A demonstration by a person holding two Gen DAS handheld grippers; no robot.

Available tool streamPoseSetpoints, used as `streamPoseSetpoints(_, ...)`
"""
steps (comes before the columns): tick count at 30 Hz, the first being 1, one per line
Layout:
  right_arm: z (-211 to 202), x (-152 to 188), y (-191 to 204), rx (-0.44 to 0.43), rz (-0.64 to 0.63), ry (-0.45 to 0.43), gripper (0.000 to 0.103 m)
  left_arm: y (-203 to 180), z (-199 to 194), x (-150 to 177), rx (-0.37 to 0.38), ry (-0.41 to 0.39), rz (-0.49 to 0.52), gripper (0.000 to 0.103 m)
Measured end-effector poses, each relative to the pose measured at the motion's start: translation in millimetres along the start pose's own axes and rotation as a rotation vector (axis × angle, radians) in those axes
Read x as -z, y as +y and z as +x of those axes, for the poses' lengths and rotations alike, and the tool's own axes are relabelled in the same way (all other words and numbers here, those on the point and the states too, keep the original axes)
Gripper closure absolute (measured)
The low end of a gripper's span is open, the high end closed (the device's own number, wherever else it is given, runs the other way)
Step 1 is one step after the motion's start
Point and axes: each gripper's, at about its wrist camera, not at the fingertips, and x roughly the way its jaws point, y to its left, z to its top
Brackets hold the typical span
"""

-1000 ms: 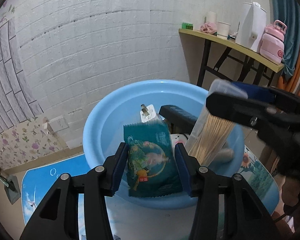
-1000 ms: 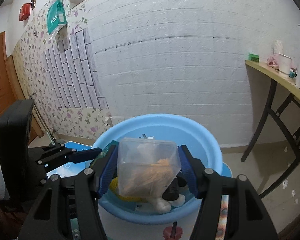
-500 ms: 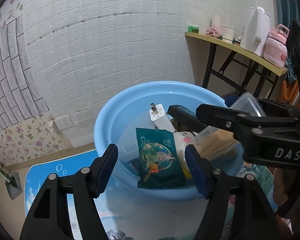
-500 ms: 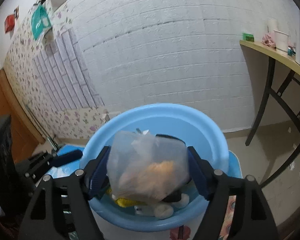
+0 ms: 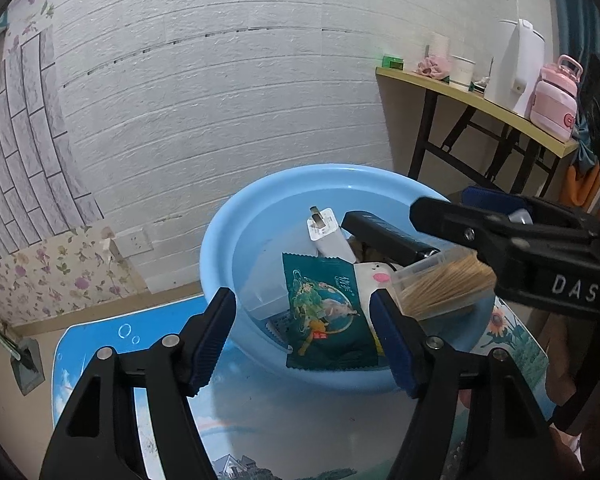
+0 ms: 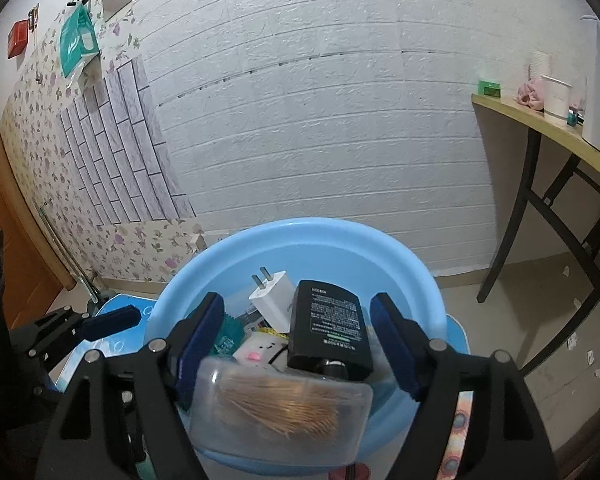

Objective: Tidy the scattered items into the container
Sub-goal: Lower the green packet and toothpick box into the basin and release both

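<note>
A light blue basin (image 5: 236, 224) (image 6: 412, 276) stands on a printed table. In it lie a green snack packet (image 5: 326, 316), a white plug adapter (image 5: 328, 236) (image 6: 272, 300), a black power pack (image 5: 384, 236) (image 6: 328, 328) and a white toy with a pink spot (image 5: 374, 274) (image 6: 256, 350). A clear box of toothpicks (image 5: 440, 286) (image 6: 280, 404) rests on the basin's near rim. My left gripper (image 5: 304, 336) is open at the near rim with the packet lying free between the jaws. My right gripper (image 6: 298, 344) is open above the toothpick box.
The printed blue tabletop (image 5: 260, 420) lies under the basin. A white brick wall rises close behind it. A wooden side table (image 5: 472, 100) with a kettle, cups and a pink bottle stands at the right. A wall socket (image 5: 134, 242) sits low at the left.
Both grippers opened. The green packet dropped from my left gripper into the basin. The toothpick box dropped from my right gripper onto the basin's rim. Both grippers pulled back a little.
</note>
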Motion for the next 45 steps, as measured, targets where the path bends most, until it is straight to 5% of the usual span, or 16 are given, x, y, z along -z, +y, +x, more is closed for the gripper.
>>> streamPoseSetpoints(19, -14.4, 41.7, -0.1, -0.078, 0.028, 0.021, 0.026, -4.9, -9.7, 15.6, -0.010, 0.019, 0.009, 0.034)
streamPoseSetpoints(29, -22.6, 53.1, 4.4, -0.147, -0.031, 0.114, 0.026, 1.2, -15.9, 19.6, -0.016, 0.015, -0.005, 0.034)
streamPoseSetpoints(31, -25.9, 55.5, 1.7, -0.155, -0.015, 0.105, 0.040, 2.3, -17.2, 19.8, -0.017, 0.013, -0.008, 0.034)
streamPoseSetpoints(45, -45.2, 42.7, 7.2, -0.131, -0.063, -0.008, 0.041, 4.3, -17.8, 16.8, 0.002, -0.015, -0.006, 0.034)
